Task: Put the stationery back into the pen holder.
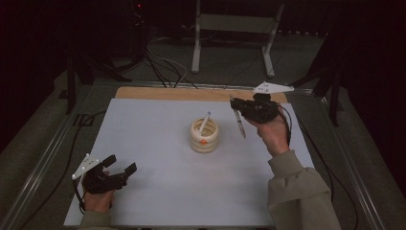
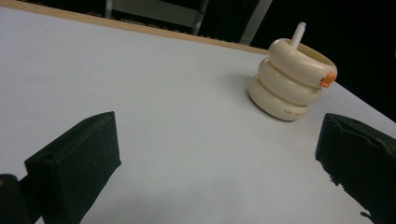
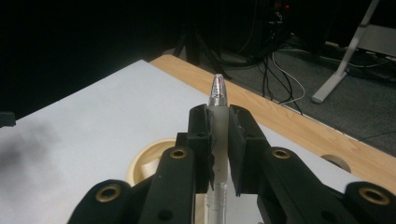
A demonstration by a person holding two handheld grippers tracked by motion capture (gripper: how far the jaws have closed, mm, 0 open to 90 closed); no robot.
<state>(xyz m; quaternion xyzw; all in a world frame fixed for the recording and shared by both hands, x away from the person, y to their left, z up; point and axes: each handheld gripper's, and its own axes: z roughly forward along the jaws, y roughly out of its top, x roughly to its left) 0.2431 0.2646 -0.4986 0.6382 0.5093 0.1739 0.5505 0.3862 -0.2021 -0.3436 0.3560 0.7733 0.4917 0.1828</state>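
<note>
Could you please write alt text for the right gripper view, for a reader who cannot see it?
The right gripper has its two black jaws shut on a clear pen, whose tip points up and away. Below it lies a white table with a wooden edge, and the rim of a cream holder shows beneath the jaws.

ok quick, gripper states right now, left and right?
Left gripper: open, nothing between the jaws, low over the white table.
Right gripper: shut on a pen, held up beside the cream ring-shaped holder.
</note>
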